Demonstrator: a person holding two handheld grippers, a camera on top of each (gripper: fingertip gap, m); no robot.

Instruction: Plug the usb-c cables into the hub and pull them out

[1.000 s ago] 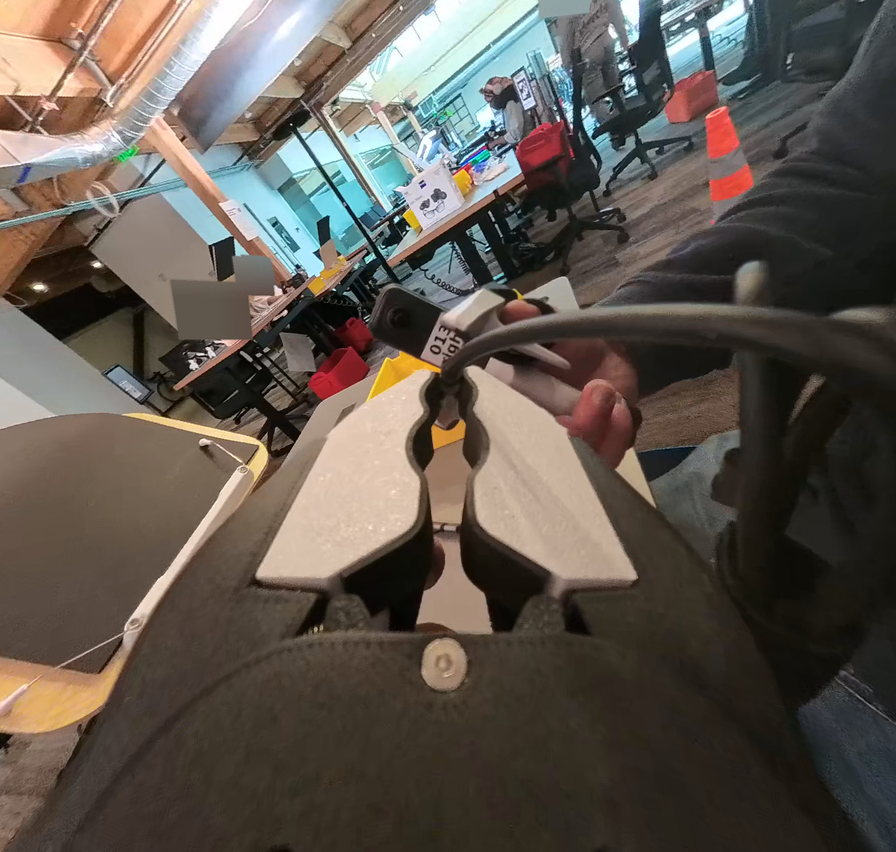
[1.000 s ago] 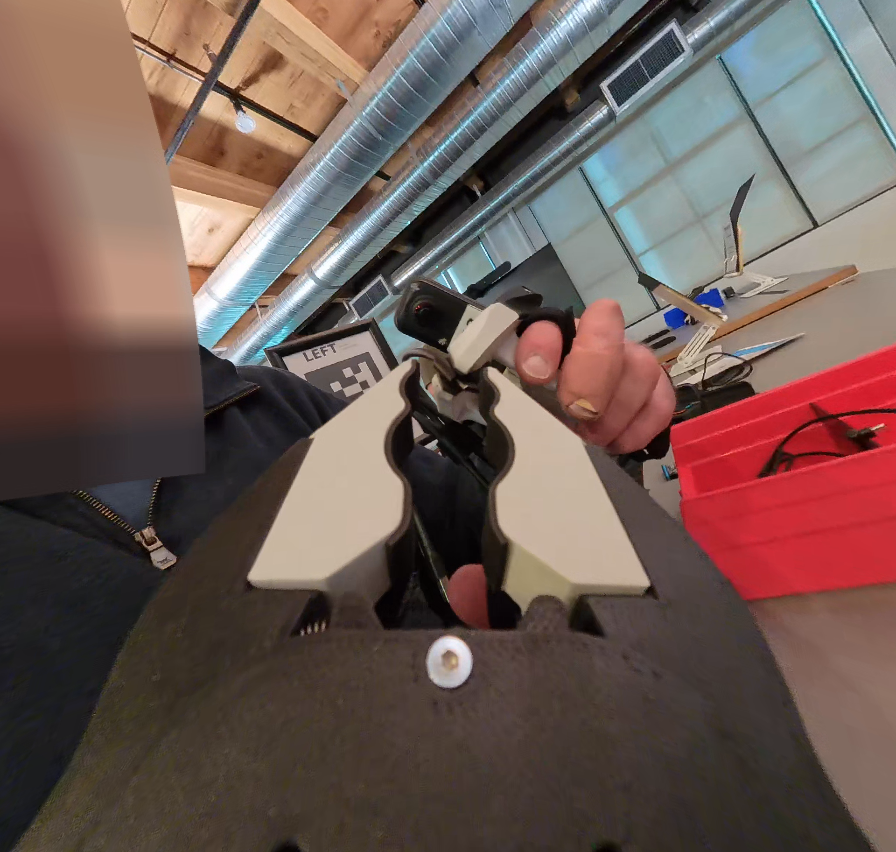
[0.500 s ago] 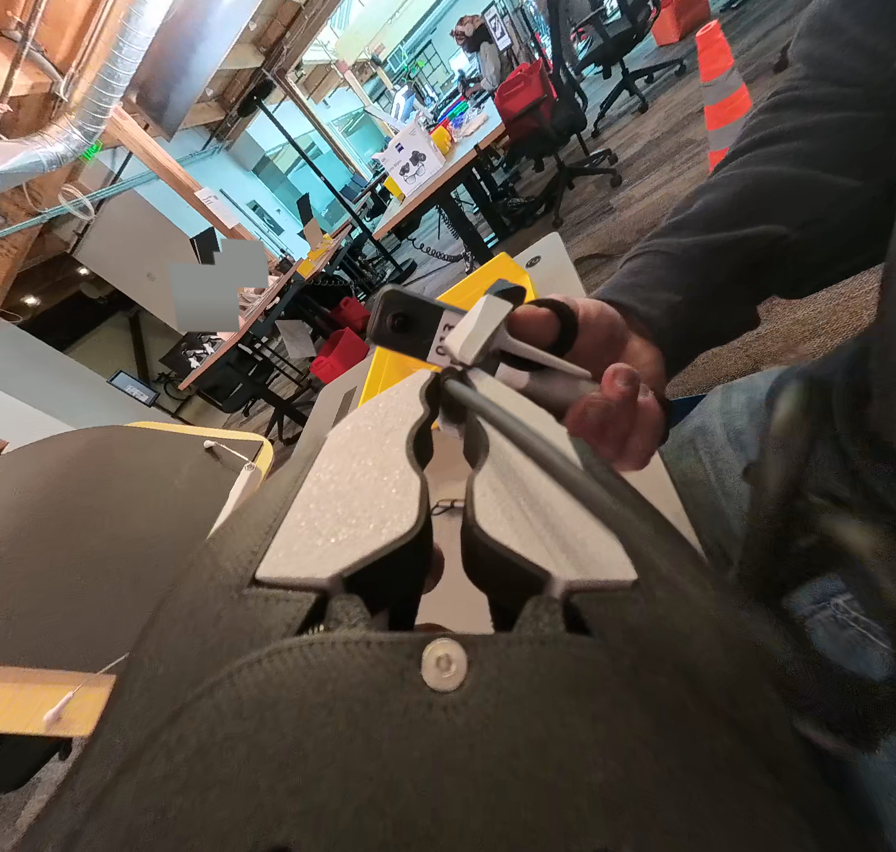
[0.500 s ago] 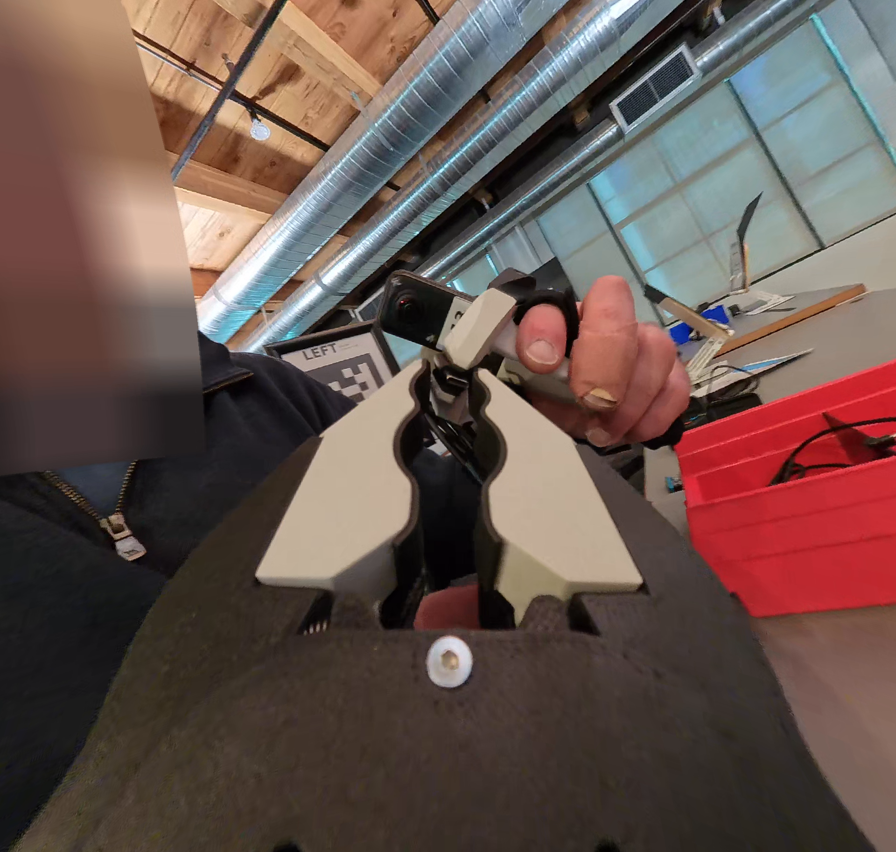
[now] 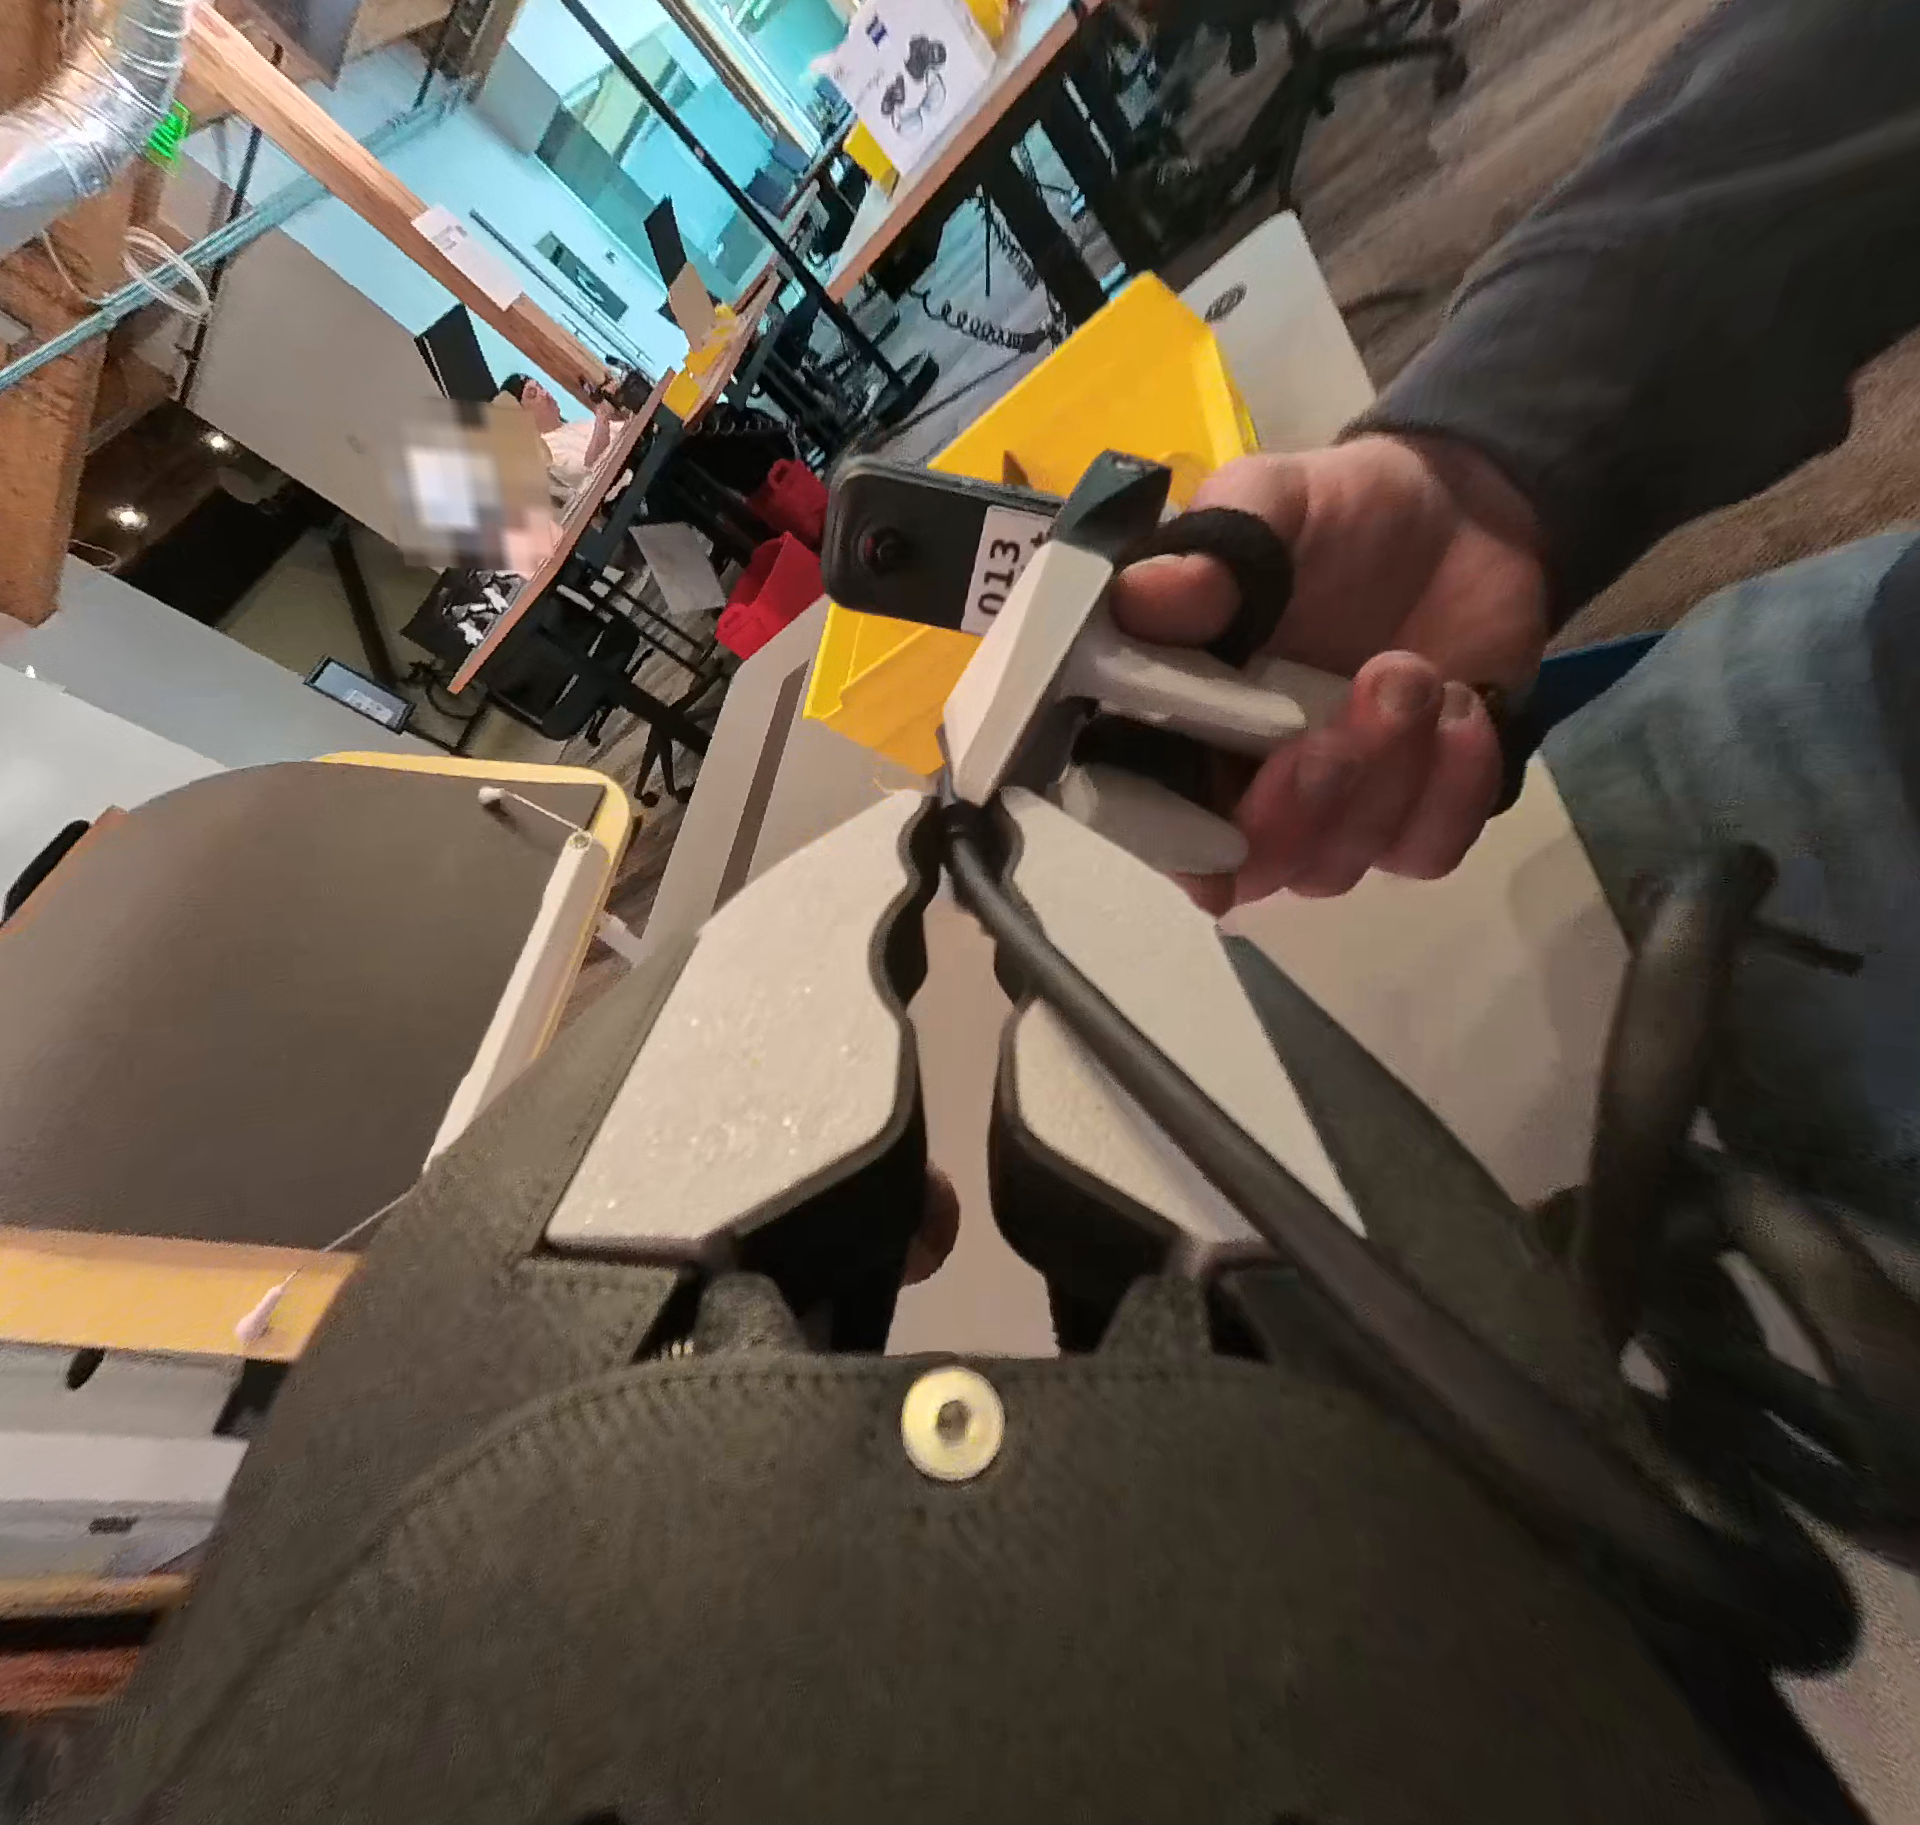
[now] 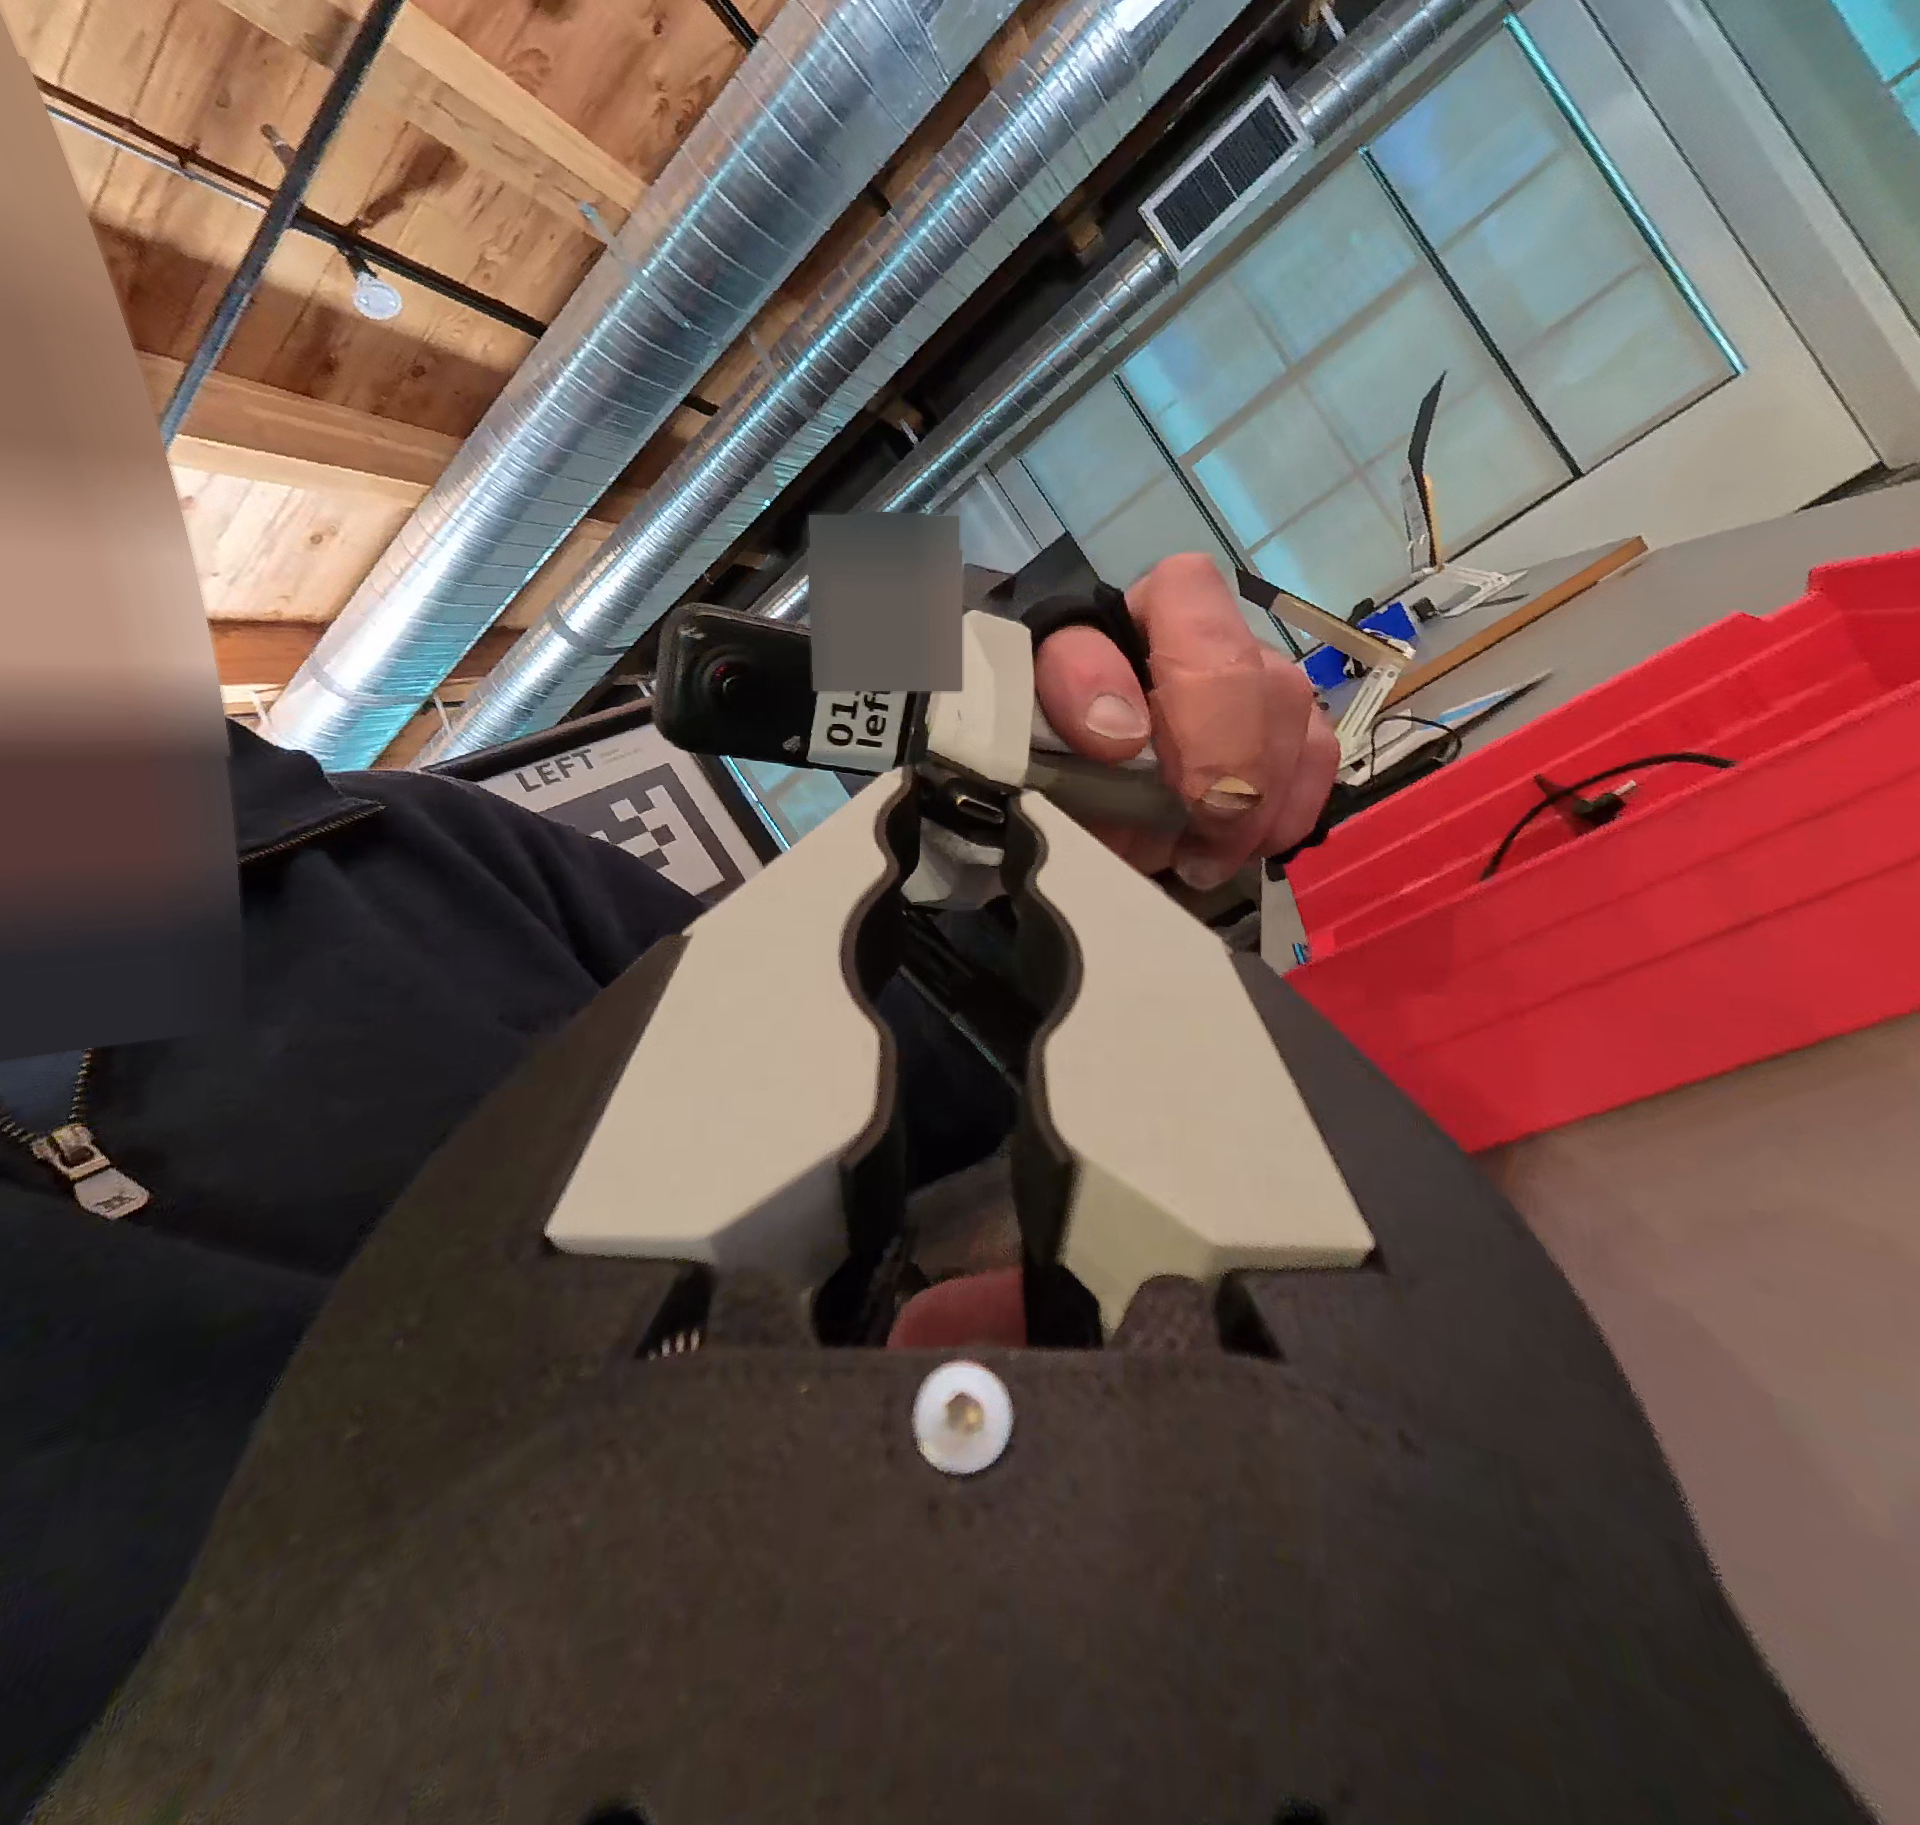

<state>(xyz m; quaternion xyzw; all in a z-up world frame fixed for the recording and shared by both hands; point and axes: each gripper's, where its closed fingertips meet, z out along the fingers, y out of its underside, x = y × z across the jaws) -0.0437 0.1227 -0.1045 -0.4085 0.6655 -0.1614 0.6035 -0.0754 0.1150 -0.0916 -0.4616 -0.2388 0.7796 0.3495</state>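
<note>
Since the earlier frames: both views tilted lower. Dark cable (image 5: pixel 1195 1079), plug end pinched at closed left gripper (image 5: pixel 956 830) tips, trails back over its right finger. White hub (image 6: pixel 951 861), port facing out, clamped in right gripper (image 6: pixel 961 840). Both raised above grey table (image 5: pixel 1455 996); red bin (image 6: pixel 1621 840) on its far edge.

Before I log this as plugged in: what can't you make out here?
- Plug of the cable: left wrist view, buried between the left claw tips.
- White piece in the right claw: right wrist view, mostly hidden inside it; hub or not, unclear.
- Cable's far end: left wrist view, blurred at right.
</note>
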